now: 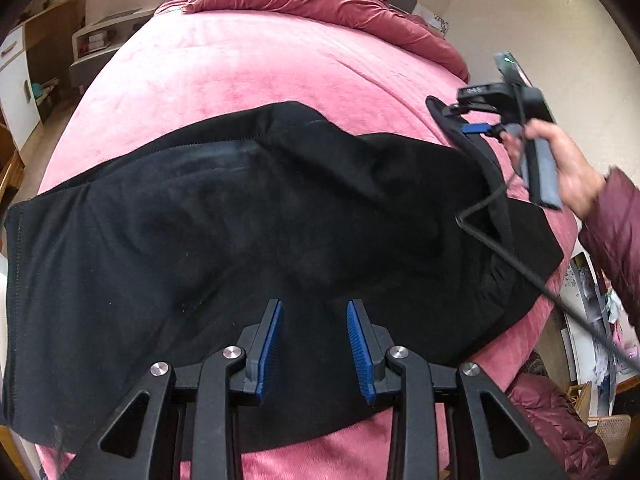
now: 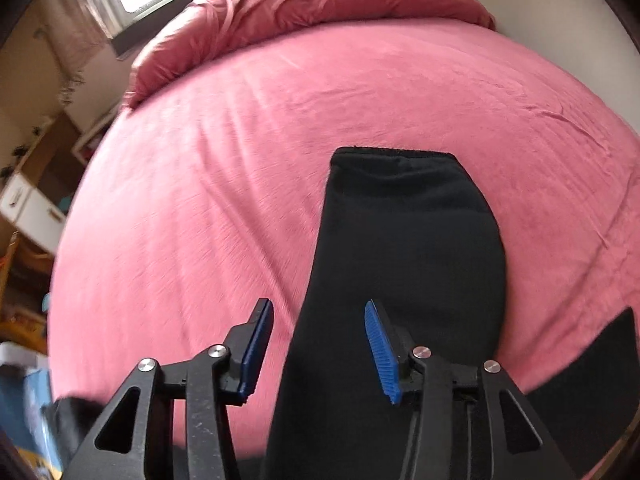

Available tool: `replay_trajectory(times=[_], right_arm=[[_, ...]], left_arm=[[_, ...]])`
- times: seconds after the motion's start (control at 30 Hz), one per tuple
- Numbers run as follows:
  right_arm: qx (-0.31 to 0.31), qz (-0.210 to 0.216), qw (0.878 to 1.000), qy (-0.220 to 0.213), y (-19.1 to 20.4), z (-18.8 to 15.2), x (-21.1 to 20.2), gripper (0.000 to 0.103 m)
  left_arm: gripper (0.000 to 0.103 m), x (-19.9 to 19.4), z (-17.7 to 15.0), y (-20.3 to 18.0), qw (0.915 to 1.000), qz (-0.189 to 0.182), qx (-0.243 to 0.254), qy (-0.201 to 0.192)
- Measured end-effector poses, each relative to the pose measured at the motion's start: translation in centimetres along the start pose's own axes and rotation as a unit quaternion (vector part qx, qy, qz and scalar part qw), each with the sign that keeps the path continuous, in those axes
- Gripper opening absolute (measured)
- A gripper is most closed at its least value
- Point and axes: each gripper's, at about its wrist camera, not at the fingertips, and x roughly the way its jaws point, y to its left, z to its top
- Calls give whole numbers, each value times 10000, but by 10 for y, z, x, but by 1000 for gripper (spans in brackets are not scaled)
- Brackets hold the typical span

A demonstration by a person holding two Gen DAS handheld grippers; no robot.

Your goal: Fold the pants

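Two grippers, both with jaws apart and nothing between the blue pads. The black pants point(image 1: 224, 216) lie spread across the pink blanket point(image 1: 240, 80) on the bed, one hem at the left edge of the left wrist view. Left gripper point(image 1: 315, 344) hovers over the near part of the cloth — contact cannot be told. Right gripper point(image 2: 319, 350) sits above a leg of the pants that runs away from it, waistband or hem end flat on the blanket — which, I cannot tell. Crumpled dark-red duvet point(image 2: 304, 8) at the far end of the bed.
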Motion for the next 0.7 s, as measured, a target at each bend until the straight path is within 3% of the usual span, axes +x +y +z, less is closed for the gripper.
replay_trajectory(times=[0.27, 0.3, 0.33, 0.37, 0.4, 0.5, 0.7], right_arm=[[-309, -891, 9950, 326, 15, 36, 57, 48], [-382, -970, 9939, 348, 16, 37, 60, 45], [-473, -1070, 9926, 322, 16, 37, 60, 26], [-514, -1038, 9928, 300, 15, 37, 58, 10], [-504, -921, 9941, 281, 12, 37, 54, 7], [-401, -661, 9970, 98, -4, 34, 29, 6], [240, 92, 9971, -713, -64, 13, -65, 6]], left_arm=[[34, 14, -1, -2, 9999, -25, -44, 149], [34, 14, 1, -3, 9999, -42, -41, 159], [34, 13, 1, -4, 9998, -55, -32, 172], [34, 12, 0, -5, 9998, -51, -24, 177], [34, 13, 0, -5, 9998, -59, -22, 186], [34, 19, 3, -5, 9998, -51, -3, 201], [34, 17, 3, -7, 9998, -119, 28, 151]])
